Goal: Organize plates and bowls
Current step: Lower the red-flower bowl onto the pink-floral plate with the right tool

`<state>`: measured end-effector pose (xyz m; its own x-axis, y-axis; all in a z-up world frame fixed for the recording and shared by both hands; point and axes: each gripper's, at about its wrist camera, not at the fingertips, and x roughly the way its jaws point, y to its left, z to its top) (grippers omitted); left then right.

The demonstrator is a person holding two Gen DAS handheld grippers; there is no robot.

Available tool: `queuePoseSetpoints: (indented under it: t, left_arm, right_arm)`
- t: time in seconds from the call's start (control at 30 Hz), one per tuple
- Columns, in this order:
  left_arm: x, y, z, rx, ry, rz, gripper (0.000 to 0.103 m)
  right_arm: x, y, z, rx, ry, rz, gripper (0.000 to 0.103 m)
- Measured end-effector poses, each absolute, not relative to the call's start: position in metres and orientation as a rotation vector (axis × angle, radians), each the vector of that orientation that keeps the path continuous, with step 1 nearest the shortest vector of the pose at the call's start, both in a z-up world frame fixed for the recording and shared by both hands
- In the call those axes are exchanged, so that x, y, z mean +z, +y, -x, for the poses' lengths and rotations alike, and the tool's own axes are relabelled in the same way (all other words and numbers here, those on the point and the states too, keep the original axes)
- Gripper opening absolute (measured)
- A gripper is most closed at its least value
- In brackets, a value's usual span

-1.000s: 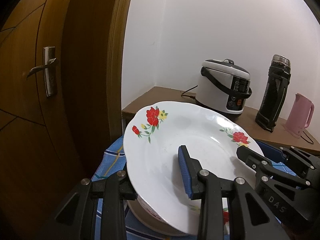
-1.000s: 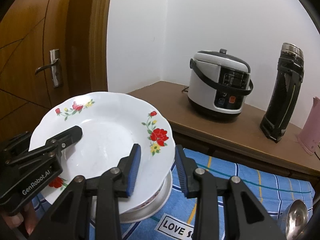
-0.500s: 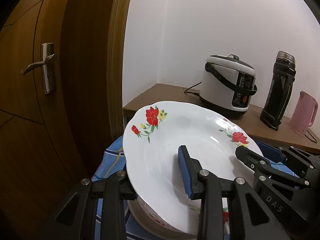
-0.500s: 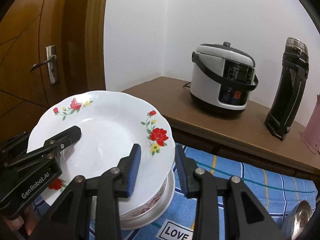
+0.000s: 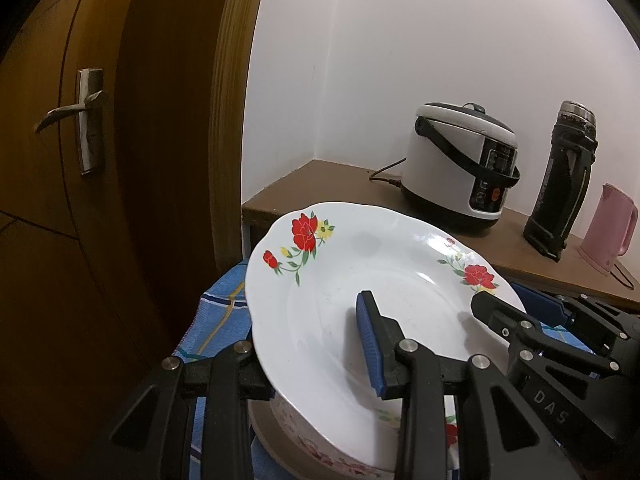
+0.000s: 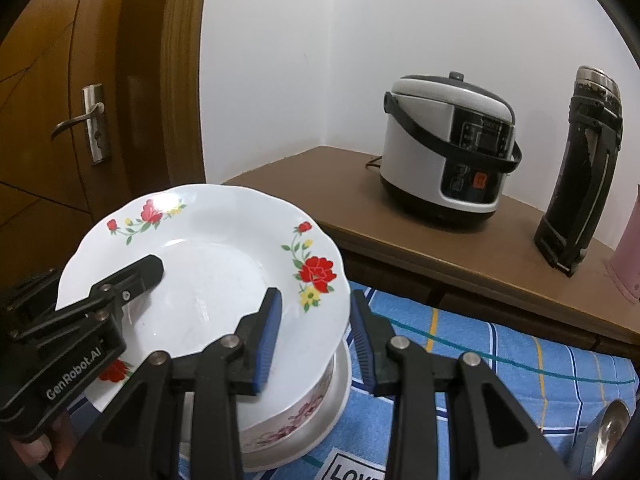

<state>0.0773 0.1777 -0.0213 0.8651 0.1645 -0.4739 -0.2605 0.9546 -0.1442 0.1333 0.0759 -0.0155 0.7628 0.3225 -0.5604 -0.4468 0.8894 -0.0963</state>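
A blue checked cloth (image 6: pixel 500 364) covers the table beside a wooden door (image 5: pixel 80 200). Both claws, the left gripper (image 5: pixel 308 356) and the right gripper (image 6: pixel 316 338), grasp the floral plate (image 6: pixel 208 276) by opposite rims, above a bowl (image 6: pixel 296 408).

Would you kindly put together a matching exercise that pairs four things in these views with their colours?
Things:
1. plate held by both hand-held grippers
2. rice cooker
3. flask
4. tablecloth

Descriptions:
A. blue with checked lines
B. white with red flowers on the rim
C. tall and black with a metal top
D. white body with a dark lid and black handle

Pairs: 1-B, 2-D, 3-C, 4-A
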Motion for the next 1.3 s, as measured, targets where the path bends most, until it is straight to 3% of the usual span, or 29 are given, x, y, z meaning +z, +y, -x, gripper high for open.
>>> queuePoseSetpoints:
  t: [1.3]
  left_arm:
    - [-0.048,0.184,-0.094,0.196,0.569,0.260,0.036]
  right_arm:
    - [-0.037,0.081,-0.148,0.420,0.633,0.266,0.035]
